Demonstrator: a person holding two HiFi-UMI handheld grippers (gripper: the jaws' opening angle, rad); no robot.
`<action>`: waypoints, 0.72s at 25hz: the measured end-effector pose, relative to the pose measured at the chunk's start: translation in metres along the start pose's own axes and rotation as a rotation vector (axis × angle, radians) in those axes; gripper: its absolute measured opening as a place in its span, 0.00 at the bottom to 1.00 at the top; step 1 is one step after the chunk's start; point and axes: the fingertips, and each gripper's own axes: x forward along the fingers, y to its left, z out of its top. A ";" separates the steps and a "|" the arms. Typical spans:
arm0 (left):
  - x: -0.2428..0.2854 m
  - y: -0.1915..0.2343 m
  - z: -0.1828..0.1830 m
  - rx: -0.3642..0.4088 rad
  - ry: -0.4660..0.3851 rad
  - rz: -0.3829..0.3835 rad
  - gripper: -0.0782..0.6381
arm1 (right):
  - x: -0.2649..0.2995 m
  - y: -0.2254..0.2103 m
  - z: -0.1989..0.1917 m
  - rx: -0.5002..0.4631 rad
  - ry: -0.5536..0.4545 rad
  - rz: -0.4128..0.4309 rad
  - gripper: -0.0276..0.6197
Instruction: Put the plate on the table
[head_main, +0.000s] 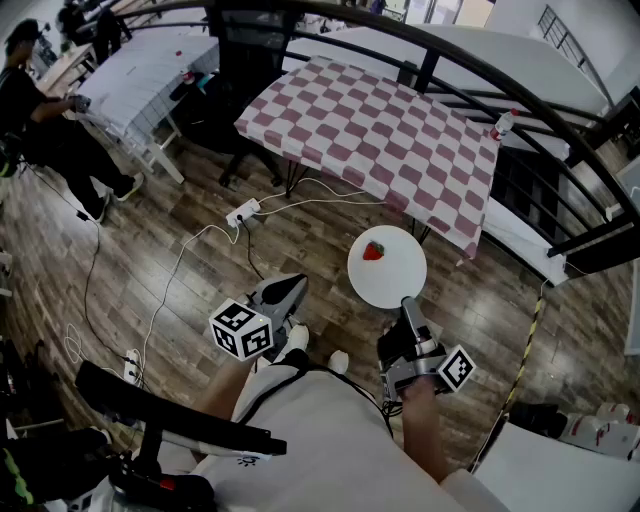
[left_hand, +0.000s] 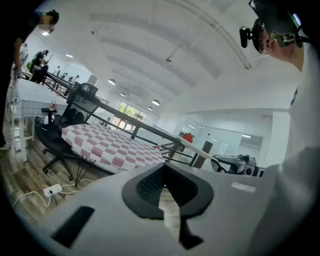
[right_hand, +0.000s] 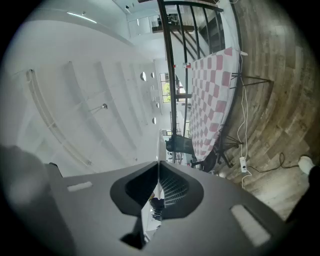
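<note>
Your white shirt (head_main: 320, 430) fills the bottom of the head view, with wooden floor (head_main: 180, 230) spreading out beyond it. Ahead stands the table (head_main: 380, 130), draped in a pink-and-white checked cloth. A round white plate (head_main: 395, 278) hangs above the floor, short of the table's near edge. Your right tool (head_main: 408, 303) is clamped on the plate's near rim; its own view shows the rim edge-on, pinched between the pads. Your left tool (head_main: 293, 285) points toward the table from just left of the plate, apart from it, its jaws together with nothing between them. A small red piece, likely a strawberry (head_main: 373, 250), sits near the plate's middle.

The plate is held by one edge only, so grip firmly and hold it level, or the red piece may slide. Carry it well over the cloth, lower until the base rests flat, and only then let the jaws part.
</note>
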 end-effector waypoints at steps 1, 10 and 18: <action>-0.002 0.001 0.000 -0.001 0.001 -0.001 0.12 | 0.000 0.000 -0.002 0.001 -0.001 0.001 0.07; -0.012 0.013 0.010 0.025 0.009 -0.001 0.12 | 0.013 0.009 -0.020 -0.012 0.002 0.004 0.07; -0.011 0.031 0.020 0.033 0.005 -0.022 0.12 | 0.032 0.010 -0.027 -0.004 -0.012 0.021 0.08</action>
